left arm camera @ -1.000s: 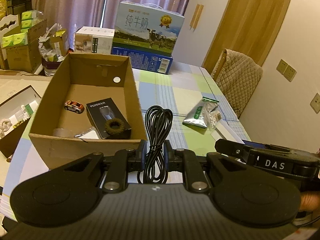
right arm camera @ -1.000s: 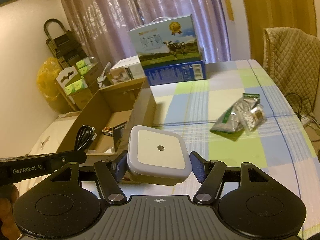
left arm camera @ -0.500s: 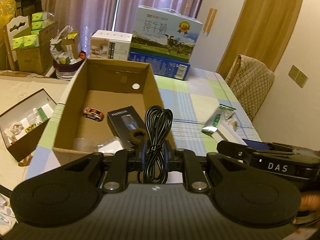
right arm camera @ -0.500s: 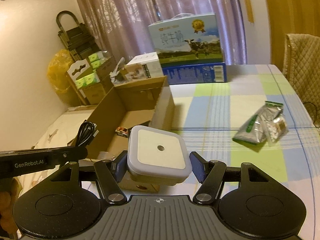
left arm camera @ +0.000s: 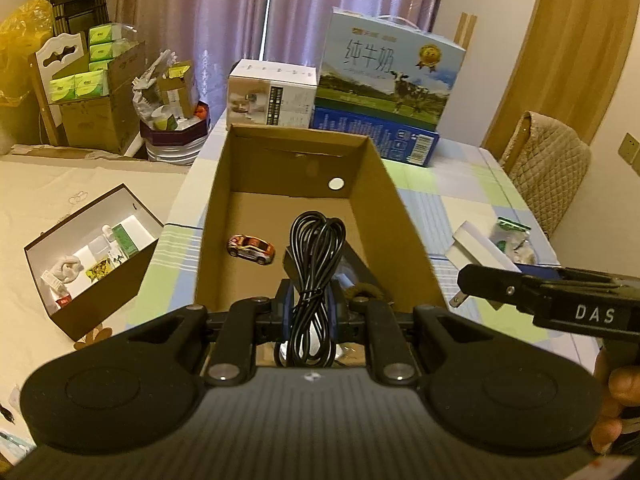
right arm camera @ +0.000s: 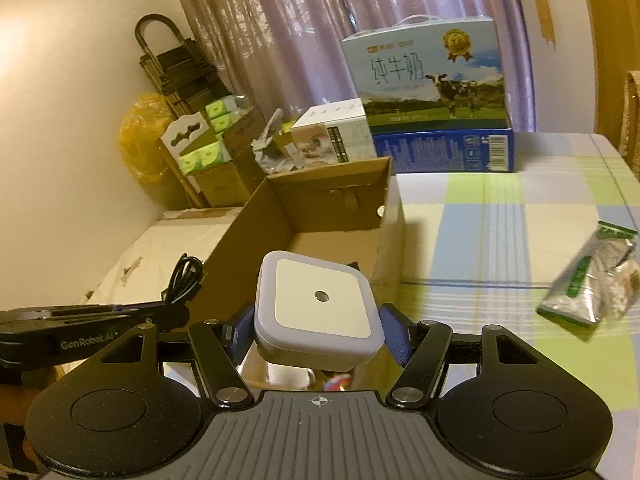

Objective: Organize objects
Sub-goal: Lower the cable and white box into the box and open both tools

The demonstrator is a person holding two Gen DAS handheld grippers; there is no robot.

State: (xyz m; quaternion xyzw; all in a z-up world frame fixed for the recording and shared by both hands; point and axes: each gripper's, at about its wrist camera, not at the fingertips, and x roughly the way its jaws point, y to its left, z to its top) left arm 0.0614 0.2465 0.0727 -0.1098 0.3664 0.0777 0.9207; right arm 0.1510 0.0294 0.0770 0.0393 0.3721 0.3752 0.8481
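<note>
Coiled black cable (left arm camera: 316, 264) pinched upright between the closed fingers (left arm camera: 285, 300) of the left gripper (left arm camera: 314, 304), poised above the near end of the open cardboard box (left arm camera: 404, 240), over the black product box (left arm camera: 356, 260) and near the toy car (left arm camera: 251, 249) on the box floor. Square white night light (right arm camera: 318, 306) clamped by its sides in the right gripper (right arm camera: 318, 320), fingers shut on it, held at the box's near right corner. Probably about to drop both into the box. First risk: loose loops snagging on a finger pad at release, dragging the bundle back out or draping it over the near wall. Second: springy coil, seemingly bound only by a thin tie at its waist, liable to splay across the toy car and crowd the floor. Third: two grippers close together over one narrow box, so easy to knock tool against tool, or to nudge a cardboard wall and slide the light box along the checked surface (right arm camera: 500, 216). Fourth: smooth, rounded night light held on slim contact, apt to twist on opening and land outside on the surface, toward the foil packets (right arm camera: 592, 284) well apart to the right.
</note>
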